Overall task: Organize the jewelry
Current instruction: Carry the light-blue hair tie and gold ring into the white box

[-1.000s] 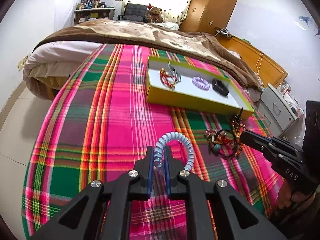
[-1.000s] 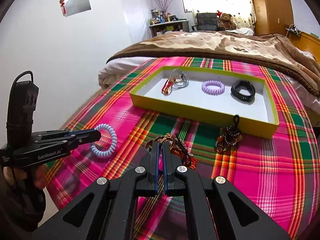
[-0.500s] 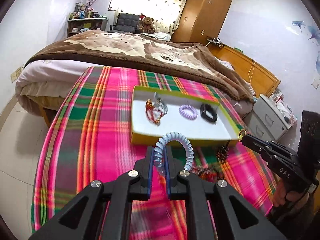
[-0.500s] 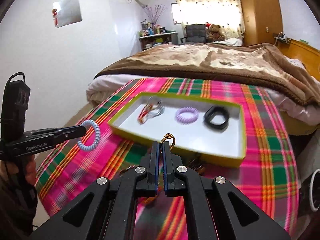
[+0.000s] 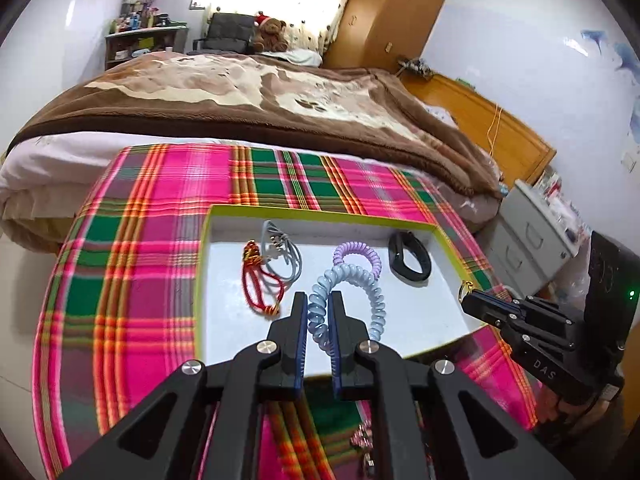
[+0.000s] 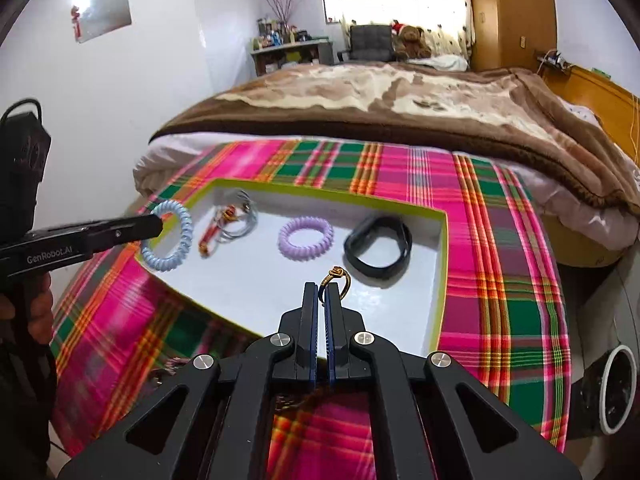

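Observation:
My left gripper [image 5: 319, 298] is shut on a light blue spiral hair tie [image 5: 348, 280] and holds it above the near part of the yellow-rimmed white tray [image 5: 224, 320]. It also shows in the right wrist view [image 6: 170, 240] at the tray's left corner. My right gripper [image 6: 321, 290] is shut on a small gold ring [image 6: 339, 276] above the tray's near right part. In the tray lie a red cord bracelet [image 5: 258, 280], grey cords [image 5: 282, 254], a purple spiral tie [image 6: 306, 238] and a black band [image 6: 380, 246].
The tray [image 6: 444, 264] sits on a pink and green plaid cloth [image 5: 140, 248] at the foot of a bed with a brown blanket [image 5: 260, 96]. Loose jewelry [image 5: 364, 440] lies on the cloth below my grippers. A grey drawer unit [image 5: 532, 236] stands at the right.
Both grippers have risen from the cloth and moved forward over the tray, the left carrying the blue spiral tie, the right carrying the gold ring lifted from the jewelry pile.

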The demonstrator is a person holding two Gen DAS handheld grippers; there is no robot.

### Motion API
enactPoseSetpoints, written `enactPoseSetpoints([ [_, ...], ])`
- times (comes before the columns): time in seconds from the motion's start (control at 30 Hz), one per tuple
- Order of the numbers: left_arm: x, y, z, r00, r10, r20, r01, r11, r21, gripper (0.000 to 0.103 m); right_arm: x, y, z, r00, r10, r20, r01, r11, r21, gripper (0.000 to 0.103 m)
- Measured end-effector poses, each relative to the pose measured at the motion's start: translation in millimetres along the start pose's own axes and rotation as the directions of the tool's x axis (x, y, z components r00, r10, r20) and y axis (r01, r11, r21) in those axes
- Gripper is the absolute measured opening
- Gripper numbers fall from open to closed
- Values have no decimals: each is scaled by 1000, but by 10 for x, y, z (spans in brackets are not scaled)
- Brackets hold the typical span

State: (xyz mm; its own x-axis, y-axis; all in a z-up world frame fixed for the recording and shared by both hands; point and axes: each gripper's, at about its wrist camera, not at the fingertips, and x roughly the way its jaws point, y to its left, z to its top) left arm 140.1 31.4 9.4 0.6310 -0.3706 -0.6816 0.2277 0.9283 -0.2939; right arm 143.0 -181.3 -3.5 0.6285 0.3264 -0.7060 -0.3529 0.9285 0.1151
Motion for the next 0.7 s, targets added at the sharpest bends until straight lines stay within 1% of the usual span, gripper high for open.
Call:
enactPoseSetpoints([
  [0.07,116,-13,25,1000,-10,-23,10,1000,1,10,82,-60,-9,1000,-7,-27,7,1000,2,3],
  [0.2,316,-26,37,998,4,-64,-3,1000,14,10,195,-151,-25,998,-19,-62,20,1000,2,3],
  [0.27,398,-9,34,996,-10,-88,11,1000,4,10,231,-181,-25,997,-25,-74,25,1000,5,3],
  [0.3,435,-2,32,995,-5,-97,5,1000,-3,10,257,-194,-20,996,-27,-84,27,1000,4,3],
  [0.4,492,-24,27,994,15,-105,-13,1000,18,10,310,-202,-15,994,-41,-101,41,999,-8,3],
  [0.5,558,-8,23,991,18,-129,-17,1000,9,10,385,-210,0,991,-49,-125,48,999,-15,3],
  [0.7,552,-51,13,992,30,-125,-26,999,31,10,440,-170,9,989,-48,-142,44,999,-31,3],
])
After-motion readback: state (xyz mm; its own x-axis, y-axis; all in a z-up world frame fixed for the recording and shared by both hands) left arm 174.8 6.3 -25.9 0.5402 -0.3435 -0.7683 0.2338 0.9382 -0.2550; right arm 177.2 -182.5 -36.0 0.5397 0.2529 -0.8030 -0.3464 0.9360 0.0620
